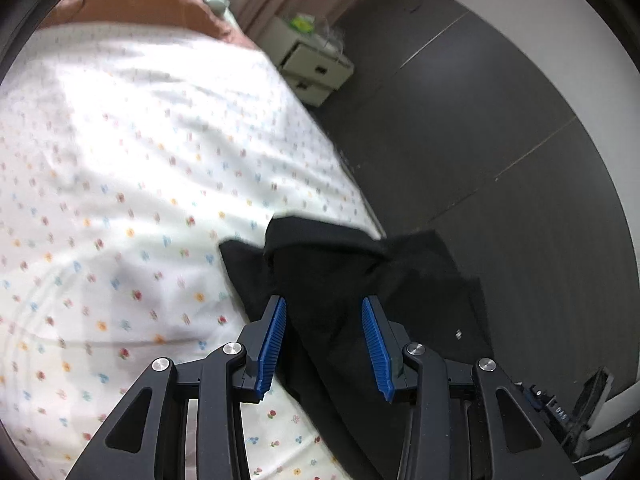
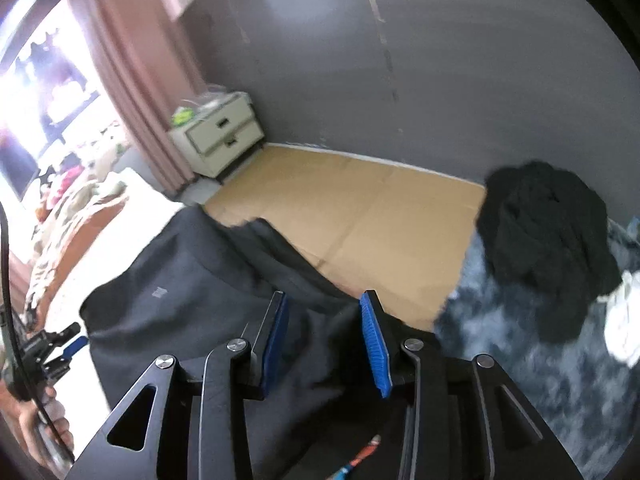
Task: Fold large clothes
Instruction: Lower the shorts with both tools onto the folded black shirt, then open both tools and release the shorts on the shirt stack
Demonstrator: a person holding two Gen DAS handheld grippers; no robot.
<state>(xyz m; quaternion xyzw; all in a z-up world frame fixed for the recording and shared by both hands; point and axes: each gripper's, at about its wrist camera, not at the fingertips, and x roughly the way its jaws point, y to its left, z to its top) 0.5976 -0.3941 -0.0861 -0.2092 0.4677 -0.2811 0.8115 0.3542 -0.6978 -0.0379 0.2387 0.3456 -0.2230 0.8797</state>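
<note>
Barely begun: both my left claw and right claw gape wide over the unfolded garment on the bed; another heap waits far right.

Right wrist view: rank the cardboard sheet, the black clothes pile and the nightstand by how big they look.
1. Cardboard sheet, largest by far.
2. Black clothes pile.
3. Nightstand, smallest in the picture, though it stands farthest from the camera, so its true size against the pile is unsure.
</note>
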